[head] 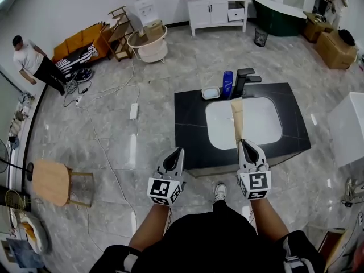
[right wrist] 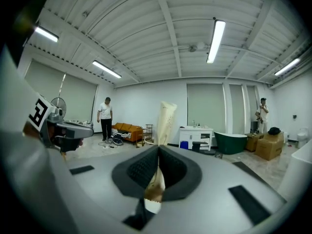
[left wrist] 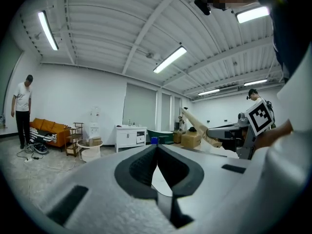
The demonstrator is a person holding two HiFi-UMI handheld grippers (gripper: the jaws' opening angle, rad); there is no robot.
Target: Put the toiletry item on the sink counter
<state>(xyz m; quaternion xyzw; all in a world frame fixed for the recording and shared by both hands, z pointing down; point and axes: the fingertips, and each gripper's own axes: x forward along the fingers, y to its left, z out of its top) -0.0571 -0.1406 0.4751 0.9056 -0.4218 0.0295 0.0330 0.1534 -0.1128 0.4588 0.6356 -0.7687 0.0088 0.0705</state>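
The toiletry item is a long beige tube [head: 237, 117]. My right gripper [head: 243, 143] is shut on its near end. The tube sticks forward over the white basin [head: 259, 124] of the black sink counter [head: 187, 124]. In the right gripper view the tube [right wrist: 165, 118] rises upright out of the closed jaws of my right gripper [right wrist: 158, 150]. My left gripper [head: 179, 151] hangs at the counter's near edge, shut with nothing in it; in its own view my left gripper [left wrist: 157, 147] shows its pads pressed together. The tube [left wrist: 195, 123] appears there too, off to the right.
On the counter's far side stand a blue bottle [head: 227, 84], a black faucet [head: 244, 79] and a white dish [head: 210, 93]. A wooden stool [head: 54, 182] stands at the left, with cables [head: 102, 147] on the floor. A white box [head: 348, 127] is at the right. A person [head: 31, 61] stands far left.
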